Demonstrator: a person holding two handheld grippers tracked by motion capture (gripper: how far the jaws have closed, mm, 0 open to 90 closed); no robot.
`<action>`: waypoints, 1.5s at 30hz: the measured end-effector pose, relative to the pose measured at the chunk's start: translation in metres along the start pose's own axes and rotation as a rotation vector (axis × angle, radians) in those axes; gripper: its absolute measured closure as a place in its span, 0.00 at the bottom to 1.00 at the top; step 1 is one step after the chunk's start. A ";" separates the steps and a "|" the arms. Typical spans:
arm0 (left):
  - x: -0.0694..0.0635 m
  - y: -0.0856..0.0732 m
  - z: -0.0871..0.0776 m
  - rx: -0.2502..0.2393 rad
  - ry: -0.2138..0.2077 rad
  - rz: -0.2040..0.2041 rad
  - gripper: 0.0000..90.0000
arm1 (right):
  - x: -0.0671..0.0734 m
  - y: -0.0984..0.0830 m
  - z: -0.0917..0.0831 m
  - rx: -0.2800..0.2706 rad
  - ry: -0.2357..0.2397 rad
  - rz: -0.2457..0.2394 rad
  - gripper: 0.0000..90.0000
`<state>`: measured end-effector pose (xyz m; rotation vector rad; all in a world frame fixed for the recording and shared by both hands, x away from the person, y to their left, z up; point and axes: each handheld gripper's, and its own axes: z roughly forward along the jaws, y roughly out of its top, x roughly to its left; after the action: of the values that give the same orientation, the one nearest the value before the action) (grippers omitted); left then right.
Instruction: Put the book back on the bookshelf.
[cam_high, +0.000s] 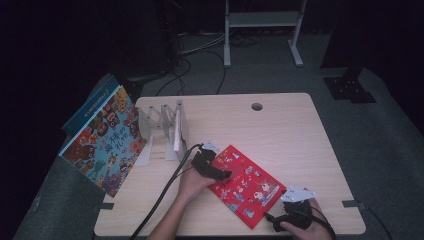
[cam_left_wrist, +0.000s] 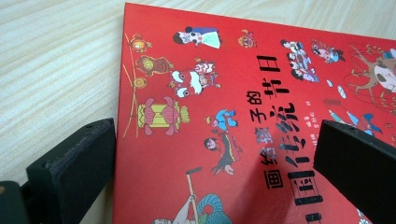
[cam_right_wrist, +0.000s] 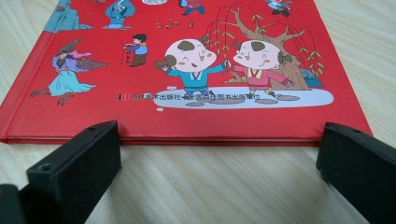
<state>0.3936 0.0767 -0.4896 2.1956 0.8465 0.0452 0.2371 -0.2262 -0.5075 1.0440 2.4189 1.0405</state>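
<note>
The table (cam_high: 280, 125) is a pale wood top with a cable hole near its far edge. A large, colourful picture book (cam_high: 102, 137) leans off its left edge. Just inside that edge, toward the far left corner, stands a clear rack (cam_high: 167, 127) of upright dividers.

The red book (cam_high: 245, 186) lies flat and askew near the near edge, right of centre.

The left claw (cam_high: 216, 170) is spread wide at the book's far left corner, one jaw over bare wood and the other over the cover. The right claw (cam_high: 292, 216), equally wide, faces the book's near short edge at table level, not touching it.

The step in hand looks like picking the book up, perhaps for the rack. To do it well, tip the corner up with the left claw, then close the right claw across the cover's thickness, squarely and deep enough not to slip.
</note>
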 end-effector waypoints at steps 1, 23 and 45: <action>0.000 0.000 0.000 -0.002 0.000 0.004 0.00 | 0.000 0.000 0.000 0.001 0.001 0.000 0.00; -0.017 0.027 -0.047 -0.095 -0.061 0.049 0.00 | -0.003 0.001 -0.001 0.008 0.012 0.004 0.00; -0.068 0.068 -0.108 -0.233 -0.148 0.238 0.00 | -0.004 0.009 0.007 0.017 0.015 0.001 0.00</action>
<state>0.3474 0.0745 -0.3522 2.0392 0.4708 0.0922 0.2486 -0.2214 -0.5055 1.0460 2.4439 1.0336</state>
